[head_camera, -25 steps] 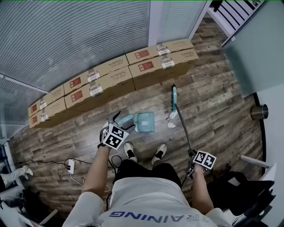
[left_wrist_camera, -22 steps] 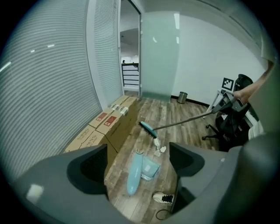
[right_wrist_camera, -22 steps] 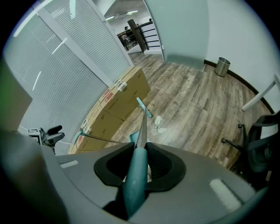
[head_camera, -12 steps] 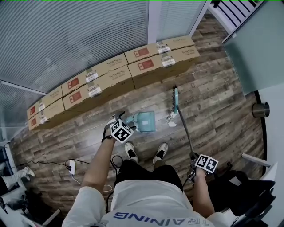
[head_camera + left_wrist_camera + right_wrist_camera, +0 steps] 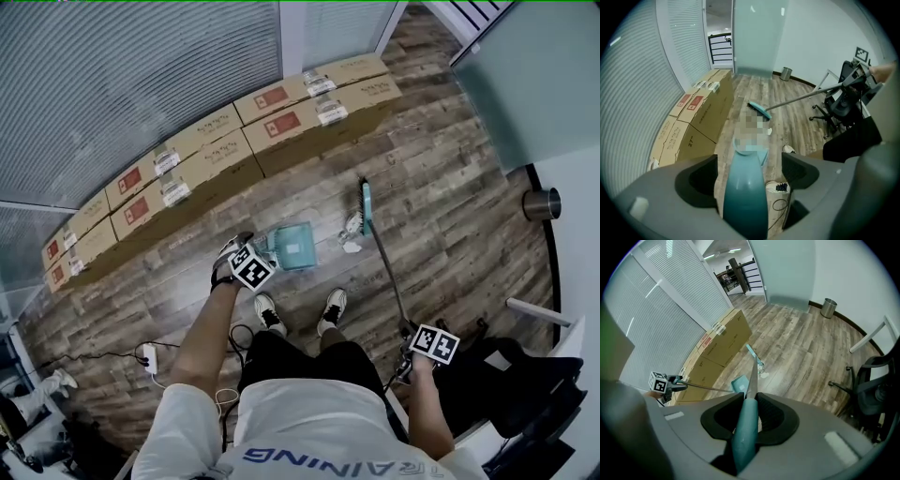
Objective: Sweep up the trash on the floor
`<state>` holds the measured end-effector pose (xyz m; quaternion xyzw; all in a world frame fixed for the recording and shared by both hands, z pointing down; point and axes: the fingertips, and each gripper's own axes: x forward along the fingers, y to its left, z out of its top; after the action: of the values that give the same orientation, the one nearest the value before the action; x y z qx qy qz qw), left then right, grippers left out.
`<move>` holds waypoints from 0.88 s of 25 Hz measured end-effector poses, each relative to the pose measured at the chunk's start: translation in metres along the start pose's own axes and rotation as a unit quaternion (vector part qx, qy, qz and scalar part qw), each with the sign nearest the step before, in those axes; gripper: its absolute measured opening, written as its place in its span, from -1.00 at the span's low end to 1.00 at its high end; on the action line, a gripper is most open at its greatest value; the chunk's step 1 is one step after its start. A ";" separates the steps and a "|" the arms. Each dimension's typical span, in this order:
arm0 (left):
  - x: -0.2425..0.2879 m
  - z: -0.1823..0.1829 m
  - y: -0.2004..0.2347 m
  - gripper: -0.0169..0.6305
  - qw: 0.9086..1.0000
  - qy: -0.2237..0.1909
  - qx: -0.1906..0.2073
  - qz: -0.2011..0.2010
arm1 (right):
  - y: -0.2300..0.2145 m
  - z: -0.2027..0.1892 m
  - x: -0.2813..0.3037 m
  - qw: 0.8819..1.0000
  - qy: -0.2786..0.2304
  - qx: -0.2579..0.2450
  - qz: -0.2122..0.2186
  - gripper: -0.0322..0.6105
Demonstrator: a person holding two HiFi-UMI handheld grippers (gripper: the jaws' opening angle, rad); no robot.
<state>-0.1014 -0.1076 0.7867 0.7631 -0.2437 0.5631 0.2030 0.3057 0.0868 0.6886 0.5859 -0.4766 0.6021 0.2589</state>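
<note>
Since a second ago my left gripper (image 5: 749, 171) has edged forward with the dustpan (image 5: 294, 246), fingers clamped on its handle, right gripper (image 5: 750, 411) fingers clamped on the broom (image 5: 367, 202) handle, and the white trash (image 5: 351, 247) lies unswept on the floor (image 5: 441, 187) between them, so the job looks barely begun

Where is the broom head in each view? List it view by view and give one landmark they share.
Head view: broom head just right of centre, above mid-height.
Left gripper view: upper middle, beyond the dustpan handle.
Right gripper view: centre, at the far end of the broom handle.
Shared landmark: the row of cardboard boxes, to the broom head's left in every view.
</note>
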 end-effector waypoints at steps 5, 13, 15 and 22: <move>0.002 0.002 0.014 -0.41 1.000 0.006 0.009 0.028 | -0.010 -0.003 0.002 1.000 0.003 0.016 -0.008 -0.56; 0.006 0.003 0.002 -0.67 1.000 0.024 0.001 -0.020 | -0.008 0.007 0.003 1.000 0.002 0.010 -0.006 -0.56; 0.006 0.004 0.003 -0.67 0.999 0.026 -0.001 -0.021 | -0.009 0.011 0.003 1.000 -0.001 0.008 -0.006 -0.56; 0.007 0.008 0.005 -0.67 0.999 0.028 -0.001 -0.025 | -0.035 0.040 0.008 0.998 -0.015 -0.009 -0.055 -0.56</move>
<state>-0.0964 -0.1174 0.7912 0.7526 -0.2192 0.5787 0.2252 0.3528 0.0643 0.7002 0.6179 -0.4527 0.5738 0.2898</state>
